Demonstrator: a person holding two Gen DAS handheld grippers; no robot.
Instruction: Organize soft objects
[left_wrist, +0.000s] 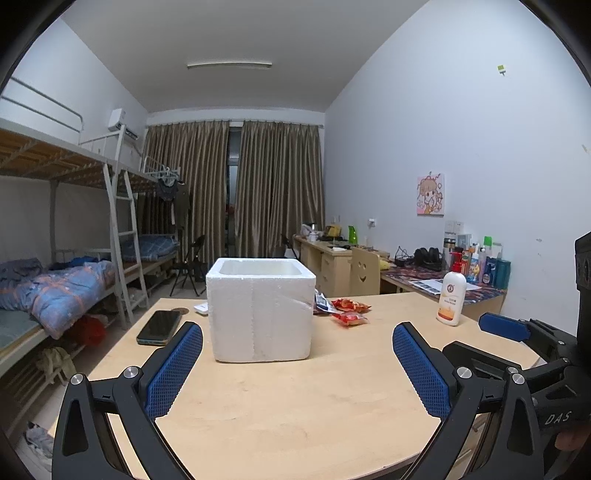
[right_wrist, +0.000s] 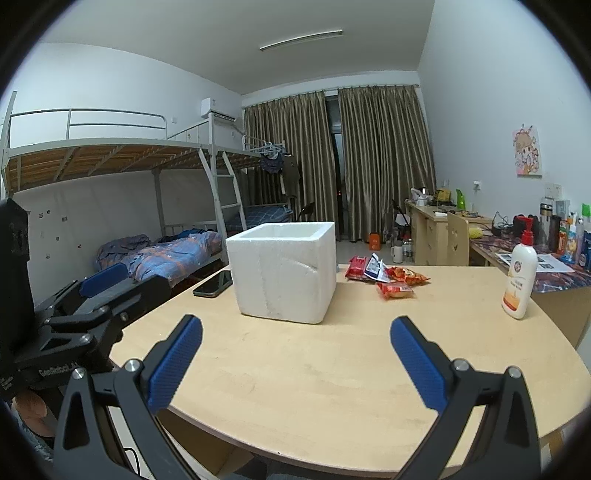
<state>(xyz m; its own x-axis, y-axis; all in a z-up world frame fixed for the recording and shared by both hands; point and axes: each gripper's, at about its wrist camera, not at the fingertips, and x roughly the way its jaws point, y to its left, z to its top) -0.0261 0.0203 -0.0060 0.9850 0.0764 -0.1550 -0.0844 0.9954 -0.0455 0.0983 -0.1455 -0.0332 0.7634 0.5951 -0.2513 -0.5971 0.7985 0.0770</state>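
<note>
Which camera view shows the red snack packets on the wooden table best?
The right wrist view: the red snack packets lie fully in sight beside the white foam box. In the left wrist view the packets look smaller, and the box hides some.

My left gripper (left_wrist: 297, 373) and right gripper (right_wrist: 295, 363) are matt black plastic, with bright metal screw heads at the joints, and my finger pads (left_wrist: 173, 369) are blue rubber with a fine waffle texture. The table (left_wrist: 295, 406) under me looks like pale wood, smooth with a dull sheen (a few faint scuffs show). The box (left_wrist: 258, 314) is white foam, grainy and matt, dented along one edge. The snack packets (right_wrist: 391, 278) are crinkled glossy foil or plastic in red and blue. The phone (left_wrist: 159, 326) has a glossy dark glass face. The lotion bottle (right_wrist: 519, 278) is smooth white plastic with a red pump.
</note>
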